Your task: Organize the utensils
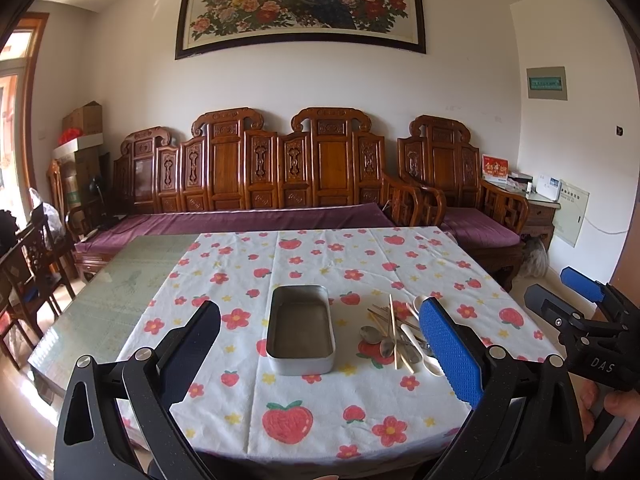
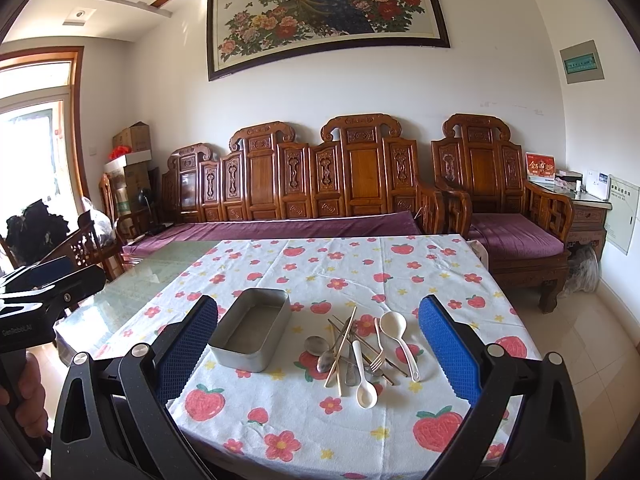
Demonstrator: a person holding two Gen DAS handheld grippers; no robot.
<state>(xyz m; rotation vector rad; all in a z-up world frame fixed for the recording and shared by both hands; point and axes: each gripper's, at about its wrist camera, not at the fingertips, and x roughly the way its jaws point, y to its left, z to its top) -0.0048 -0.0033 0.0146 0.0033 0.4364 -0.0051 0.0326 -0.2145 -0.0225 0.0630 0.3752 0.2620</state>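
2 grippers hang above the near edge of the worktop (image 2: 360,256), and nothing has been picked up yet. The left gripper (image 1: 320,344) has its fingers (image 1: 450,352) spread wide and empty, framing the metal tin (image 1: 300,330). The right gripper (image 2: 318,344) is likewise released and empty, its fingers (image 2: 450,350) bracketing the pile of utensils (image 2: 360,350).

That pile lies on the strawberry-print cloth (image 2: 280,408) just right of the tin, apart from it. It is a crossed heap: 2 white spoons (image 2: 400,340), metal spoons (image 2: 318,346), a fork (image 2: 378,354) and several chopsticks (image 2: 340,350). The tin looks bare inside.

Sorting should probably begin with whatever lies on top and free. The larger white spoon at the right edge seems the easiest: its handle sits clear of most of the tangle. Closing across the handle's narrow width, near its middle, should keep it from pivoting. Dragging a chopstick from beneath would likely scatter the rest. The left gripper could steady the tin, since thin metal may slide on cloth.
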